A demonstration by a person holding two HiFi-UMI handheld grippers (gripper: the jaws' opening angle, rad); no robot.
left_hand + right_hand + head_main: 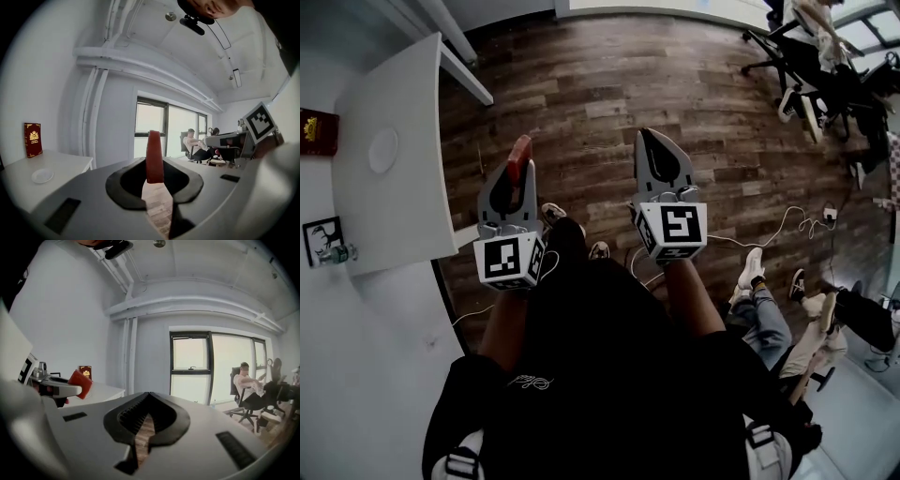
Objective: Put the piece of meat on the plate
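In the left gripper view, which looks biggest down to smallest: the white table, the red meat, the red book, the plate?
1. white table
2. piece of meat, though it sits right at the camera, so it looks oversized
3. red book
4. plate, not far off the book

- Bare wood floor lies open ahead of both tongs.
- The white table stands left of the left tongs and their piece of meat; its edge bars that way.
- Around the plate the table is bare; a red book and perhaps a small frame stand at its wall side.
- Office chairs and seated people crowd the right, well apart from the right tongs.
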